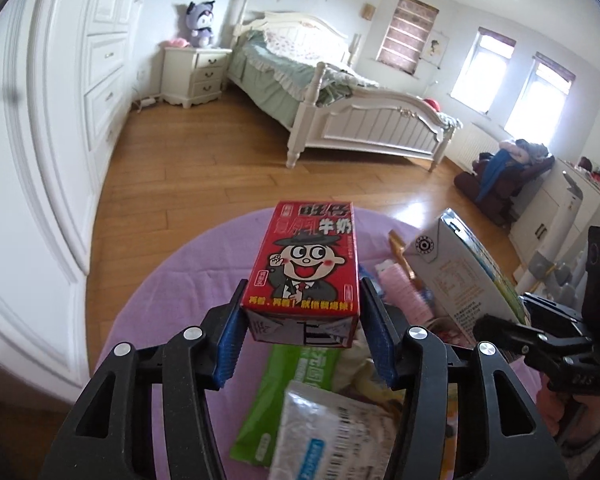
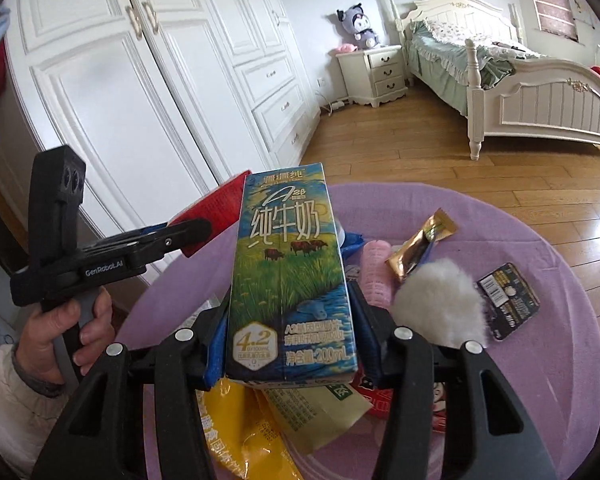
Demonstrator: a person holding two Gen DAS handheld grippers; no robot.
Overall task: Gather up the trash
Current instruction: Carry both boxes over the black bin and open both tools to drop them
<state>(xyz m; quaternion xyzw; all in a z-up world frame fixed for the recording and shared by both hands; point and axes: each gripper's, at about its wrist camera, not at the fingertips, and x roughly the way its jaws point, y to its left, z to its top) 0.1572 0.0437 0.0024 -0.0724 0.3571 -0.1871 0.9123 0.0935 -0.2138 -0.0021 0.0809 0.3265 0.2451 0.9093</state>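
The left gripper [image 1: 302, 332] pinches a red milk carton [image 1: 302, 264] between its blue pads. The right gripper [image 2: 286, 340] clamps a blue-green milk carton [image 2: 290, 276] the same way. Both cartons hang above the near edge of a round purple table [image 2: 540, 380], over scattered wrappers [image 1: 288, 388] and a white fluffy ball [image 2: 440, 308].

The small red cartoon-printed milk carton [image 1: 302, 272] sits between the left tongs [image 1: 300, 332], above the round purple-covered surface [image 1: 172, 292]. The tall blue-and-green milk carton [image 2: 290, 276] sits between the right tongs [image 2: 288, 344], just right of the first. Under them, near the surface's near edge, lie a green wrapper [image 1: 288, 396] and a yellow plastic bag [image 2: 244, 436]. Toward the far right edge lie a gold foil wrapper [image 2: 422, 246], a white fluffy puff [image 2: 440, 304] and a dark blister card [image 2: 508, 300].
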